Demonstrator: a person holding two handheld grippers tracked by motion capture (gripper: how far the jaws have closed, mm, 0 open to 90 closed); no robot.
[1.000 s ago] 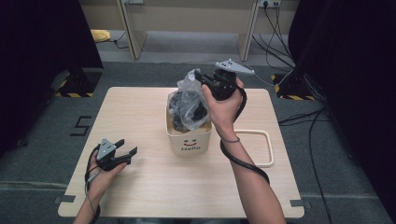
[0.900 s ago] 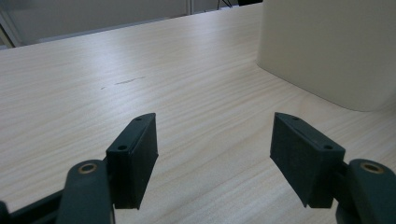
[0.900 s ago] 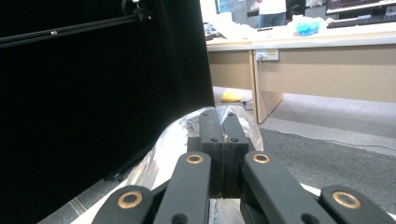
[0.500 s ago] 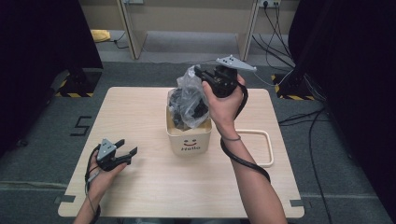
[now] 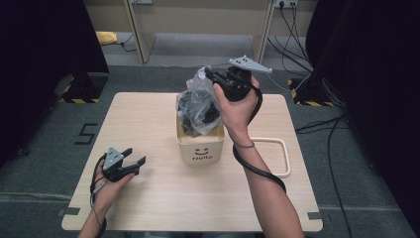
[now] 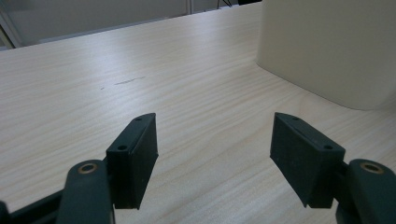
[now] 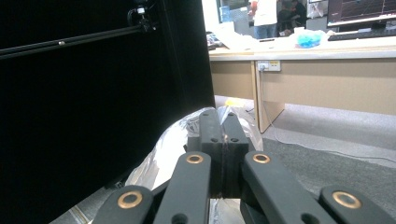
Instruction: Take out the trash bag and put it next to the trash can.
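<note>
Right tool [image 5: 210, 75] clamped on plastic bag [image 5: 198, 101] above bin [image 5: 200, 148]; left tool [image 5: 136, 163] wide open, empty

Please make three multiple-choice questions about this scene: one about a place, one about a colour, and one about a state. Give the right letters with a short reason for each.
1. Where is the left gripper?
A. low over the table, left of the bin
B. inside the bin
C. on the floor

2. What colour is the bin?
A. red
B. cream
C. blue

3. What is the state of the right gripper?
A. wide open, nothing held
B. shut on the bag
C. lying on the table

Answers:
1. A: the high view shows it near the table's front left part, apart from the bin.
2. B: its front wall is cream with a smiling face and the word Hello.
3. B: in the right gripper view the jaws meet with clear plastic pinched between them, and the bag hangs over the bin, its lower end at the rim.
</note>
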